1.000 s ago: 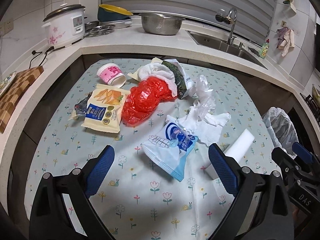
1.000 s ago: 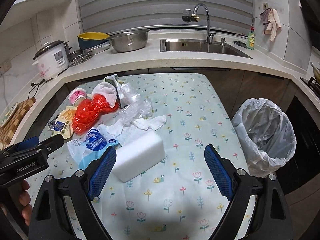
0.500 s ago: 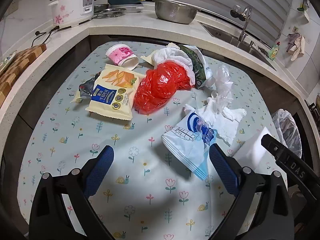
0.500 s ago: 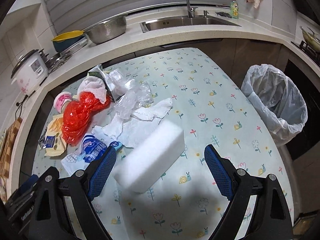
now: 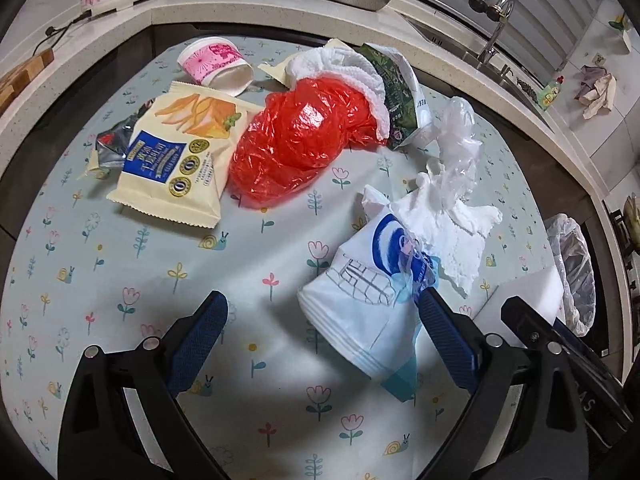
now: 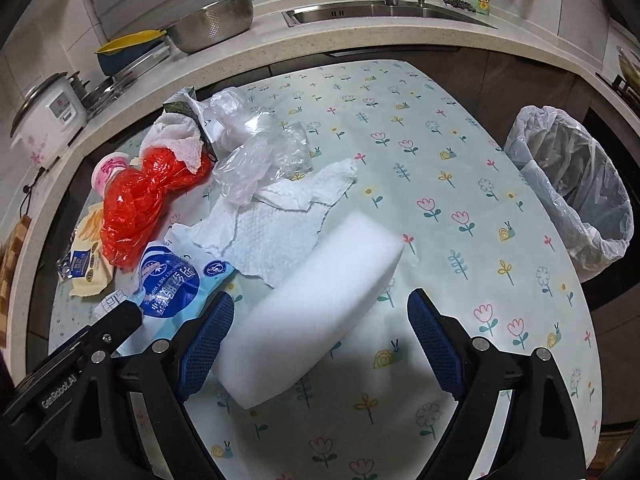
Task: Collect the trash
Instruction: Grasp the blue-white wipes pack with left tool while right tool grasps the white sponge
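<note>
On the flowered tablecloth (image 5: 120, 280) lies a pile of trash: a red plastic bag (image 5: 300, 140), a yellow snack packet (image 5: 176, 156), a pink cup (image 5: 214, 64), paper towel (image 6: 272, 236) and clear film (image 6: 256, 160). My left gripper (image 5: 322, 332) is open low over the cloth, with a blue-white wet wipes packet (image 5: 360, 300) partly between its fingers, beside the right one. My right gripper (image 6: 320, 320) straddles a white foam block (image 6: 312, 300). Its jaws are closing, the left pad at the block's edge and the right pad apart from it.
A bin with a clear liner (image 6: 572, 192) stands off the table's right edge. A curved counter behind holds a steel bowl (image 6: 216, 24), a rice cooker (image 6: 48, 112) and a sink (image 6: 380, 12). A green packet (image 5: 396, 92) and a silver wrapper (image 5: 112, 140) lie in the pile.
Both grippers have sunk toward the table and tilted further down. The left has come up to the wipes packet. The right has closed in on the foam block.
</note>
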`<control>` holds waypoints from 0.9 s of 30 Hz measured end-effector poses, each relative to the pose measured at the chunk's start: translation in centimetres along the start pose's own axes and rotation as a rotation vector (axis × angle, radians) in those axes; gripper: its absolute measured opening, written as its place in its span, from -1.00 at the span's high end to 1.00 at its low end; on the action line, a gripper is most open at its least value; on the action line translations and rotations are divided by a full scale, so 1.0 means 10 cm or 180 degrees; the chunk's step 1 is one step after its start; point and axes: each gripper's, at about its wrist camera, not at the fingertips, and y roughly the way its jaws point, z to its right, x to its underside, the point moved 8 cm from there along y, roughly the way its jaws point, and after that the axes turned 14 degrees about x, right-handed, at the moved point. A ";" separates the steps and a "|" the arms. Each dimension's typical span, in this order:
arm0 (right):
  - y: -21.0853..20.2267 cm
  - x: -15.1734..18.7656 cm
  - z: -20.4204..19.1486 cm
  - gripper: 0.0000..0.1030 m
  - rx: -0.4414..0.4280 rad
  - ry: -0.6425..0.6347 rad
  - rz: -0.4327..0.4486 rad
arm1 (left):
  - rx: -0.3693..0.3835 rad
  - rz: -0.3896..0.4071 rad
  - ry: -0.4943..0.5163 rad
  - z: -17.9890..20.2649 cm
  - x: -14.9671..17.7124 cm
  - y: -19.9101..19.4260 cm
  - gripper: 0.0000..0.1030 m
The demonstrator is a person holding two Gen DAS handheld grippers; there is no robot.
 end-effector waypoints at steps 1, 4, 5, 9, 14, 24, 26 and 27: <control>0.00 0.01 0.00 -0.50 -0.0066 -0.0006 -0.0019 | 0.0012 -0.0033 -0.0005 0.00 0.01 0.04 -0.78; -0.06 0.04 -0.01 -0.28 -0.0192 -0.0062 -0.0004 | 0.0062 -0.0073 0.0008 0.04 0.05 0.10 -0.75; -0.09 0.05 -0.02 -0.26 -0.0209 -0.0089 0.0002 | 0.0082 -0.0083 0.0023 0.07 0.05 0.11 -0.71; -0.15 0.10 0.00 -0.06 -0.0312 -0.0125 -0.0006 | 0.0192 -0.0153 0.0150 0.20 0.09 0.14 -0.32; -0.22 0.14 0.07 0.14 -0.0431 -0.0102 -0.0042 | 0.0282 -0.0199 0.0346 0.41 0.14 0.12 0.23; -0.52 0.11 0.38 0.20 -0.0439 -0.0009 0.0195 | 0.0334 -0.0131 0.0488 0.66 0.25 -0.12 0.54; -0.56 0.09 0.46 0.20 -0.0441 0.0051 0.0231 | 0.0341 -0.0085 0.0521 0.73 0.24 -0.19 0.54; -0.59 0.08 0.52 0.20 -0.0441 0.0084 0.0250 | 0.0344 -0.0062 0.0538 0.76 0.24 -0.23 0.54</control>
